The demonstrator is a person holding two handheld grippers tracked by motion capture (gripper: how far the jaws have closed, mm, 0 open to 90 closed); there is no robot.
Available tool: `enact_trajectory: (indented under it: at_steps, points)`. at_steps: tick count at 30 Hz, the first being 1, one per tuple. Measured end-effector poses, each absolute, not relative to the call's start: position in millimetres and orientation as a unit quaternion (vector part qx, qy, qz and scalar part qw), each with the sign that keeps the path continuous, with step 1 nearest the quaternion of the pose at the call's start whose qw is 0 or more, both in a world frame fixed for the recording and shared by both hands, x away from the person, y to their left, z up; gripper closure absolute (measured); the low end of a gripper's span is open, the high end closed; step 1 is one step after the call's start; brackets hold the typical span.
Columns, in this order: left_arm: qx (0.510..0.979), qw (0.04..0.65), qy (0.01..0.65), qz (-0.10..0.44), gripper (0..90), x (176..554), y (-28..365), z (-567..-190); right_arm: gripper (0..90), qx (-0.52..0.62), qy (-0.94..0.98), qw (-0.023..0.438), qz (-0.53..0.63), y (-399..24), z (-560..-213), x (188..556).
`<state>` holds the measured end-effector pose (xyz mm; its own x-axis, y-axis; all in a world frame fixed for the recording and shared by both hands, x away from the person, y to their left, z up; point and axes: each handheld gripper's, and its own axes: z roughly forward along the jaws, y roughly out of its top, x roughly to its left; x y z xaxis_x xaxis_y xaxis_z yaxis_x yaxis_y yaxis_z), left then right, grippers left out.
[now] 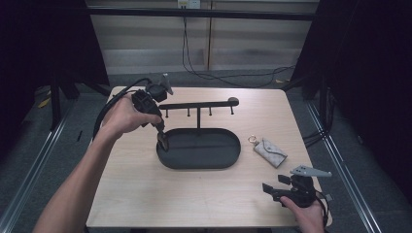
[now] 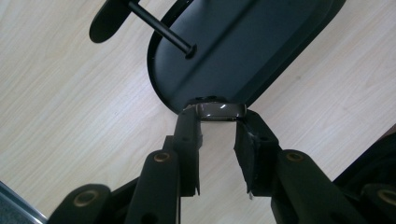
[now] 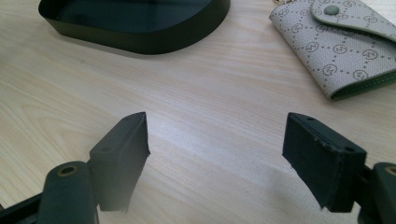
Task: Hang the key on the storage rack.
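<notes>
While your left gripper points down at the left end of the black oval tray in the high view, its tips sit right at the rim; what's pinched there is too small to make out from up here. The hook stand rises from the tray's back edge, its bar running left to right above it. Bare table in front of the tray and to its left. Your right gripper rests low near the front right corner, close to the table edge, well apart from the tray. The patterned key pouch lies between it and the tray's right end.

Left gripper view: jaws clamped on a small brown-grey ring, one pad at each side. The ring hangs right at the tray's rim, wood below it.

Right gripper view: jaws apart, nothing between them, just open wood. Tray wall ahead to the left, pouch ahead to the right, a clear lane between the two.
</notes>
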<state>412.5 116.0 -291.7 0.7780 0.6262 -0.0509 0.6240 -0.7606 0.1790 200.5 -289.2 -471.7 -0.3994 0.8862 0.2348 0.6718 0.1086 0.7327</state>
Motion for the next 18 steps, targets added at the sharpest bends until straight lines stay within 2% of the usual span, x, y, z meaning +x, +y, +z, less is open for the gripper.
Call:
enact_trajectory:
  at_steps: [18]
  points:
    - [0.928, 0.079, 0.364, -0.006, 70.7, 440, 103, -302, 22.6, 0.531, 0.733, 0.130, 0.405, -290, -472, 200]
